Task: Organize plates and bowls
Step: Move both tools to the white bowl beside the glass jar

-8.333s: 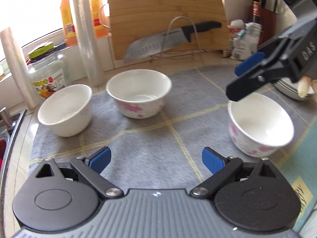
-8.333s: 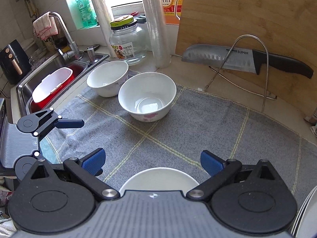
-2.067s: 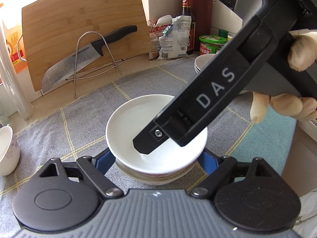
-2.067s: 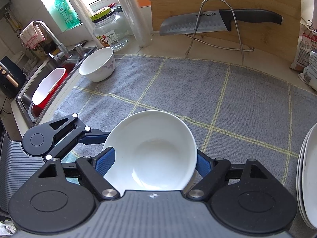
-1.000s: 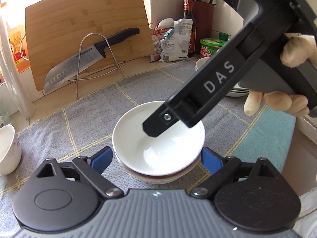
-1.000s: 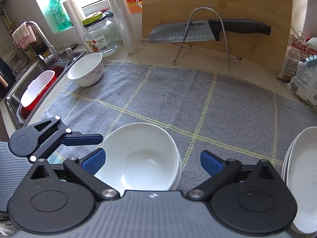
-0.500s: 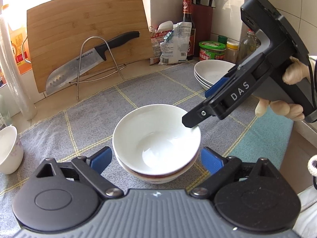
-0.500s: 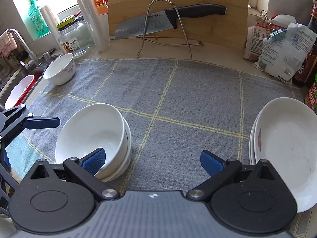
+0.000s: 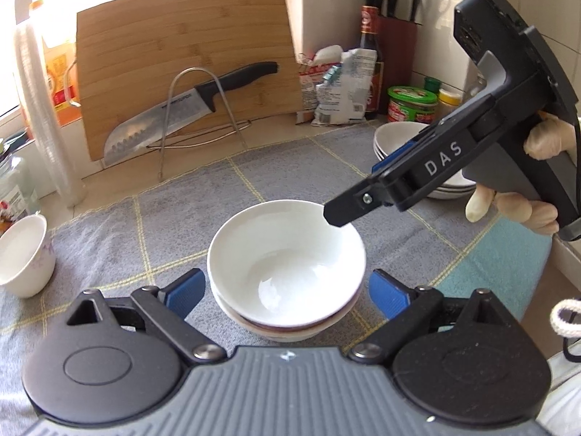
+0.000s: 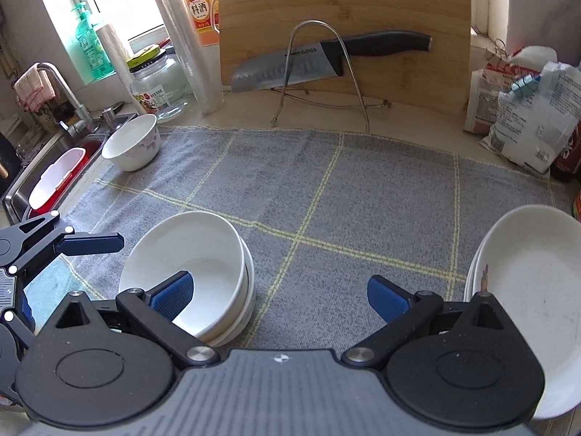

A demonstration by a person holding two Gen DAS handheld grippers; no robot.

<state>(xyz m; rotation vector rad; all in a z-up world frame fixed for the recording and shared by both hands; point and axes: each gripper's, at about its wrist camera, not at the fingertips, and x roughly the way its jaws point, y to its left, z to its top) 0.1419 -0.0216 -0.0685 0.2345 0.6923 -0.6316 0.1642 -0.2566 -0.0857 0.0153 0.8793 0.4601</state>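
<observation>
Sitting between the spread blue pads of the left gripper (image 9: 285,289) is a stack of 2 white bowls (image 9: 287,269), nested one in the other on a grey checked cloth (image 9: 109,239). The pads flank the stack on both sides without pressing it, so this gripper is released and grasps nothing.

Up and to the right of those pads, the right gripper (image 10: 279,292) shows from its side, held by a gloved hand (image 9: 515,207), its dark fingertip hanging over the far right rim of the top bowl. In its own view its jaws stand wide apart and empty: the bowl stack (image 10: 192,272) lies by its left pad, partly behind it, and bare cloth lies between the 2 pads. A pile of white plates (image 10: 530,298) sits just outside its right pad.

Far off to the left of both grippers, 1 more bowl with a pink pattern (image 10: 132,147) stands alone near the cloth's corner, beside the sink (image 10: 54,181). Beyond the cloth, straight ahead of the right gripper, a knife (image 10: 326,58) rests on a wire stand against a wooden cutting board (image 10: 345,0).
</observation>
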